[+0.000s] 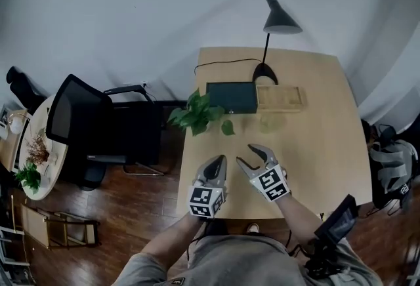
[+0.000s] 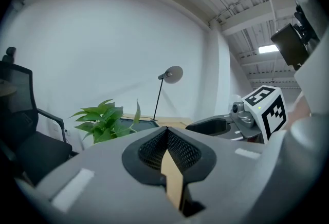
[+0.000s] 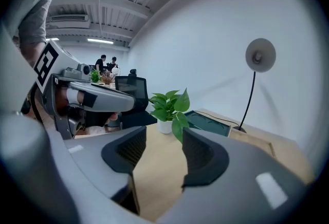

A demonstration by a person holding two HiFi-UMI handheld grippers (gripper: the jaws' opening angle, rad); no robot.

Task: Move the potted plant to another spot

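Hovering over the near part of the surface, the two grippers sit side by side, both well apart from the potted plant. It stands upright at the surface's left edge, just beside a dark flat box, so it lies ahead and to the left of both. The left gripper looks slightly nearer, but its fingers are clenched together on nothing. The right gripper has its fingers partly spread and empty, and in the right gripper view the white pot lines up with their gap. The right one seems better set to reach forward and straddle the pot from the side.
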